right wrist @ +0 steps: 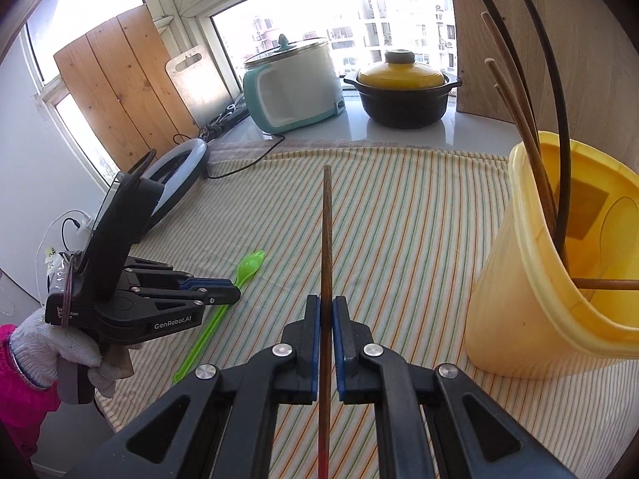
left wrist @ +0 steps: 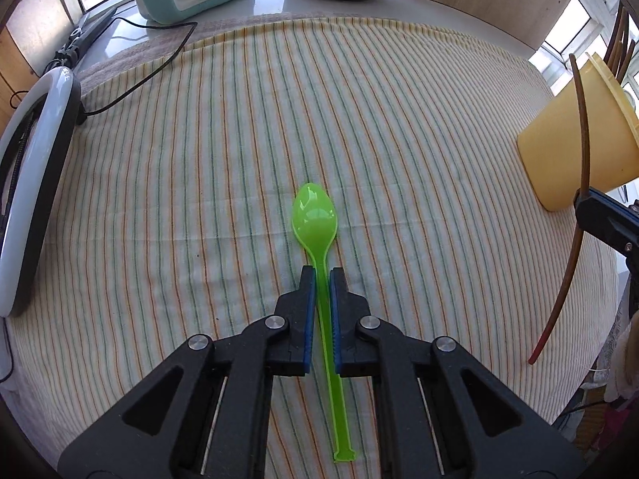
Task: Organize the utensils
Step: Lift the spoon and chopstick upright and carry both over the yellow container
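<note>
A green plastic spoon lies on the striped cloth, bowl pointing away. My left gripper is closed around the spoon's handle, low over the cloth; it also shows in the right wrist view with the spoon. My right gripper is shut on a brown chopstick with a red end, held above the cloth; the chopstick also shows in the left wrist view. A yellow plastic holder to the right holds several chopsticks.
A ring light and black cable lie at the cloth's left edge. A teal rice cooker and a black pot with yellow lid stand on the sill behind. The yellow holder sits at the right.
</note>
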A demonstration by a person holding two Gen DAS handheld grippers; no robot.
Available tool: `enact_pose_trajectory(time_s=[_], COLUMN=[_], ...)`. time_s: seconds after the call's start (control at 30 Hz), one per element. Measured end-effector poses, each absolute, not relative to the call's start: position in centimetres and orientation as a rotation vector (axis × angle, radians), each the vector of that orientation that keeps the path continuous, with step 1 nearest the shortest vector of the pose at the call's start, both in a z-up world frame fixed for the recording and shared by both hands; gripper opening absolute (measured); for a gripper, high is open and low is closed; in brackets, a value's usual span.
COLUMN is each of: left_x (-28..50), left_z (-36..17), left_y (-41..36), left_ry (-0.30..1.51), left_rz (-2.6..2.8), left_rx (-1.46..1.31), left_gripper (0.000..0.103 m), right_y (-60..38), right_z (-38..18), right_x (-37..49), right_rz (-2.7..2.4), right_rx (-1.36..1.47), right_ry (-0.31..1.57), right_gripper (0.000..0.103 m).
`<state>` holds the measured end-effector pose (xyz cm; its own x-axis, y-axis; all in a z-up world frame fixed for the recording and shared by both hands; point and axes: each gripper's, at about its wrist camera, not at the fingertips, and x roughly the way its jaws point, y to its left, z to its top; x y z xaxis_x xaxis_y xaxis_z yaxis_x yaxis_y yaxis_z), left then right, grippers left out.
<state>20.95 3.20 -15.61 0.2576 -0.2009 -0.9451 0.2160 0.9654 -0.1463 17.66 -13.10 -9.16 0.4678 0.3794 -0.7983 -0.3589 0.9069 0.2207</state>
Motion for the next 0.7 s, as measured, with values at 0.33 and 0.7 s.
enact_pose_trajectory(time_s=[0.33,0.7], left_x=[19.1,15.4], left_z=[-13.4,-5.6], left_y=[4.1,3.1], left_ry=[1.179,0.946], left_rz=[-0.33,-0.403], left_rx=[-0.074,-0.107], left_gripper=[0.004,0.004], right_y=[-13.7,-16.6], right_z=[-7.9,-4.8], right_x=[16.7,13.8], right_rz=[0.449,0.433], right_rx=[0.028,0.088], right_ry=[0.939,0.828], right_gripper=[0.004,0.004])
